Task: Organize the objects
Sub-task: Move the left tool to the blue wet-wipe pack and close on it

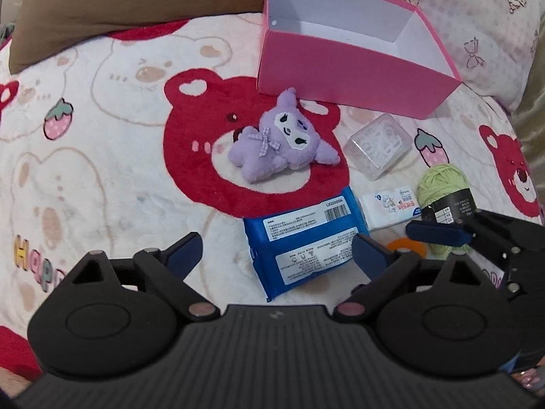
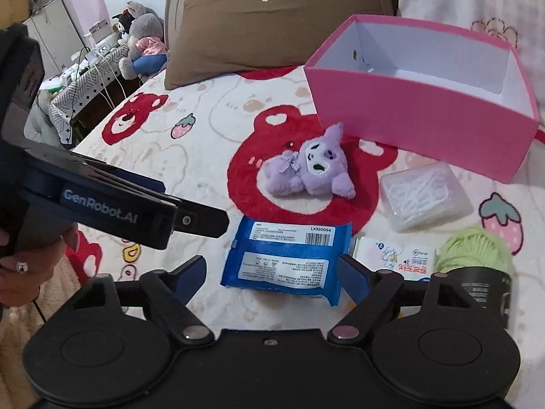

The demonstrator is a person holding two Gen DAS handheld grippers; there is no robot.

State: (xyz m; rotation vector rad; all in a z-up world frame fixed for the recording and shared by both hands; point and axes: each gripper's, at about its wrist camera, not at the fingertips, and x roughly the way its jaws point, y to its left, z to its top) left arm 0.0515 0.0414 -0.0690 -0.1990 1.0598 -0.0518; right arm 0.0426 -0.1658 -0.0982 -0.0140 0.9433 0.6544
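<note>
Covering bed: bear-print blanket [image 2: 190,156]
Box [image 2: 419,116]: pink, 1 o'clock
Plush [image 2: 316,170]: 12 o'clock
Pack [image 2: 286,259]: blue, between wide right gripper [image 2: 272,272]
Left gripper [image 1: 276,255]: wide, nothing held
Room: cluttered table [image 2: 85,68], 10 o'clock

A bedroom at home: a bed [image 2: 211,109] with a bear blanket, a brown pillow [image 2: 259,24], and stuffed toys [image 2: 143,41] nearby.
</note>
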